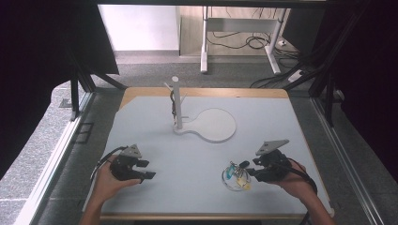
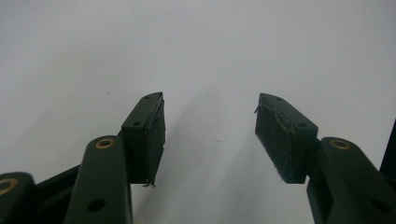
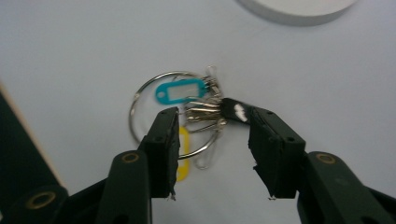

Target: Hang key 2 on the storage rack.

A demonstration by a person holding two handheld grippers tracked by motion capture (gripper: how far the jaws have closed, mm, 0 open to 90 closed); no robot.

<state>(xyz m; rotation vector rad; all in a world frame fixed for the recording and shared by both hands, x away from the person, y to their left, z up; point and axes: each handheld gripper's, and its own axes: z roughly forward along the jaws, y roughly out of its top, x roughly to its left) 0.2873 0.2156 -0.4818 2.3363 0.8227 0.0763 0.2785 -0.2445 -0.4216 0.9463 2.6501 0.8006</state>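
Wide bare stretch of pale grey table top point(image 1: 155, 126) open between the left gripper point(image 1: 146, 169) at the near left and the key ring point(image 1: 235, 176) at the near right, with the white peg stand point(image 1: 177, 101) and its round base point(image 1: 215, 124) further off at the middle. Seen close from the right gripper view: right gripper point(image 3: 212, 135) jaws apart and gripping nothing, straddling the key ring point(image 3: 175, 109) with teal tag point(image 3: 180, 91), yellow tag point(image 3: 183, 156) and black key head point(image 3: 235, 110); from the left gripper view, left gripper point(image 2: 210, 123) jaws wide over bare surface. Beyond the far edge, grey carpet, desk legs point(image 1: 204, 40) and cables point(image 1: 244, 42)
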